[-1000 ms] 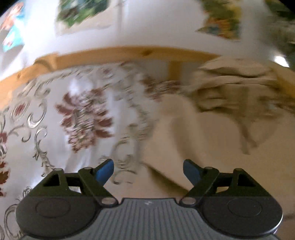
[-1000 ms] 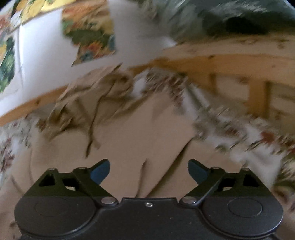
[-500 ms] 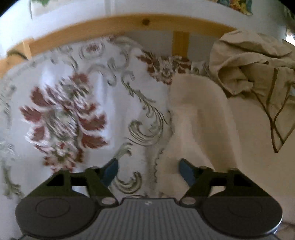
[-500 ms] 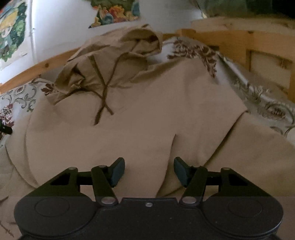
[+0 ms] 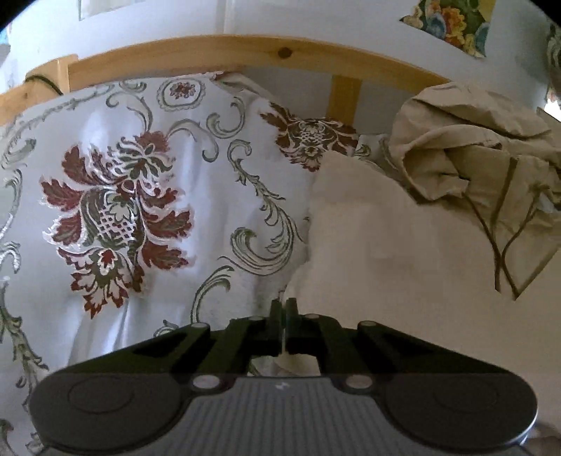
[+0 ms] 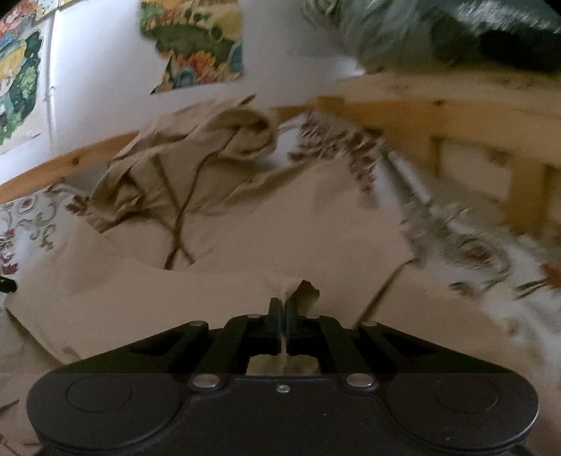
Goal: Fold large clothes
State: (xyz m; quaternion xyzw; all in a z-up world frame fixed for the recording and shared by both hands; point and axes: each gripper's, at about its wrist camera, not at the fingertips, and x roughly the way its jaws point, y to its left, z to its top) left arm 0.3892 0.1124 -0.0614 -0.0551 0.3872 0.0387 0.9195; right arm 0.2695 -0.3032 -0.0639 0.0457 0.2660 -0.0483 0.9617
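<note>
A beige hoodie (image 5: 385, 245) lies spread on the bed, its crumpled hood (image 5: 473, 158) and brown drawstrings at the far end. My left gripper (image 5: 283, 308) is shut, its tips pinching the hoodie's left edge where it meets the bedspread. In the right wrist view the hoodie (image 6: 245, 238) fills the middle, with the hood (image 6: 210, 151) up by the rail. My right gripper (image 6: 283, 307) is shut on a small raised pinch of the hoodie's cloth near the right sleeve fold.
A white bedspread with red and green flowers (image 5: 140, 210) covers the bed. A wooden bed rail (image 5: 210, 52) runs along the far side and round the right end (image 6: 438, 105). Pictures hang on the white wall (image 6: 196, 45). A dark green bundle (image 6: 455, 28) sits above the rail.
Both grippers went from wide open to shut. The left one came down onto the hoodie's left edge. The right one closed on the cloth, which now stands up in a small peak.
</note>
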